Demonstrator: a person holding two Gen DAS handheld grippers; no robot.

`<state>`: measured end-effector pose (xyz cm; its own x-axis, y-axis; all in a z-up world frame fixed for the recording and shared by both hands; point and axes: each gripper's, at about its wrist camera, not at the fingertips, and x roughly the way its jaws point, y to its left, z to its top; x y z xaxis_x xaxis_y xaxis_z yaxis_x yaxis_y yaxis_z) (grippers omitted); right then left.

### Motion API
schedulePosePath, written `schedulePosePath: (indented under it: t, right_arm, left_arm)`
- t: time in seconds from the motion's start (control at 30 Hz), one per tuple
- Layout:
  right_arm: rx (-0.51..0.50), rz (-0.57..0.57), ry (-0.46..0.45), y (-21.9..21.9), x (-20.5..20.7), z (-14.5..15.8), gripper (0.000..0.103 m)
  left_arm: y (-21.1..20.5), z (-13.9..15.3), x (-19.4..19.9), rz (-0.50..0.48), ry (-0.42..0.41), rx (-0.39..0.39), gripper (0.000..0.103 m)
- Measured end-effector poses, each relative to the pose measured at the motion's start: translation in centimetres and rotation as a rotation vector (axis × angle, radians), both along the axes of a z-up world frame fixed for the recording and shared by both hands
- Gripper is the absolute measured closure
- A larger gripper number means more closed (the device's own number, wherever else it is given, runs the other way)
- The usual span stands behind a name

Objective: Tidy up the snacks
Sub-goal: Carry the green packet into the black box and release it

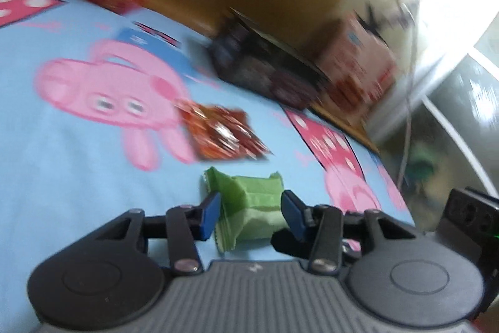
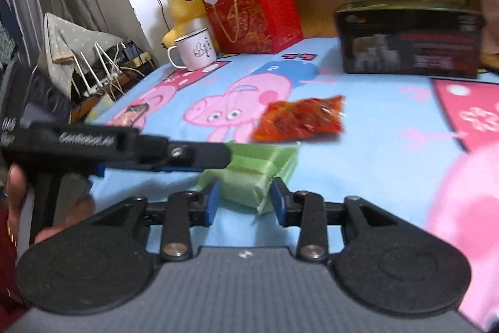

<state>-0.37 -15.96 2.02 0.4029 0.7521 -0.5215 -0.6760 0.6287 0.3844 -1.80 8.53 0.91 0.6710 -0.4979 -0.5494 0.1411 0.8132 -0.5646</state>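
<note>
- The green snack packet [image 1: 252,208] lay between the blue fingertips of the left gripper [image 1: 251,216] and the right gripper [image 2: 244,200], both open, neither clamping it.
- The red snack packet [image 2: 299,119] lay just beyond.
- Step, judging: grasping; next, one gripper should close.

Your surface [image 2: 374,152] is covered by a light blue cloth printed with pink cartoon pigs and pink dotted panels. Near you on it lies a green wrapped snack [image 2: 252,177], and just beyond that, close but possibly not touching, a red-orange snack packet [image 2: 299,119]. At the far edge you have a black box [image 2: 408,39] on the right, a red gift box [image 2: 255,8] to its left, and a white enamel mug [image 2: 195,49] left of that. A small dark packet [image 2: 132,113] lies near the left edge.
</note>
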Motion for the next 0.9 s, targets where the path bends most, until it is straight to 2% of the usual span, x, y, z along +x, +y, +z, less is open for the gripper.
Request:
schedulePosePath:
  t: [0.13, 0.2, 0.3, 0.33, 0.4, 0.5, 0.57, 0.77, 0.9]
  right_arm:
    - [-0.088, -0.058, -0.108, -1.4, -2.1, -0.2, 0.052]
    - [-0.147, -0.073, -0.156, -1.5, -2.8, -0.6, 0.045]
    - [-0.225, -0.084, -0.242, -0.8, -3.6, -1.4, 0.047]
    - [-0.230, -0.095, -0.246, -0.7, -3.5, -1.4, 0.052]
    - [-0.250, -0.132, -0.255, -0.7, -2.5, -1.2, 0.082]
    - [-0.176, -0.191, -0.189, -1.8, 0.8, -0.7, 0.084]
    - [-0.121, -0.237, -0.174, -2.5, 2.9, -0.1, 0.085]
    - [-0.028, -0.343, -0.262, -2.2, 9.6, 2.6, 0.085]
    - [-0.035, -0.414, -0.297, -1.4, 15.8, 3.7, 0.082]
  left_arm:
    - [-4.4, 0.2, 0.7, -0.099, -0.028, 0.060, 0.060]
    - [-5.8, 0.2, 1.3, -0.116, -0.036, 0.082, 0.060]
    - [-7.0, 0.8, 2.0, -0.110, -0.045, 0.114, 0.061]
    - [-7.1, 1.1, 2.4, -0.105, -0.053, 0.120, 0.061]
    - [-7.1, 2.2, 3.0, -0.101, -0.082, 0.121, 0.062]
    - [-7.1, 4.4, 4.4, -0.134, -0.138, 0.086, 0.067]
    - [-7.2, 6.0, 5.7, -0.135, -0.186, 0.094, 0.067]
    - [-7.8, 10.4, 12.5, -0.115, -0.317, 0.114, 0.067]
    - [-8.1, 11.0, 18.4, -0.082, -0.324, 0.160, 0.066]
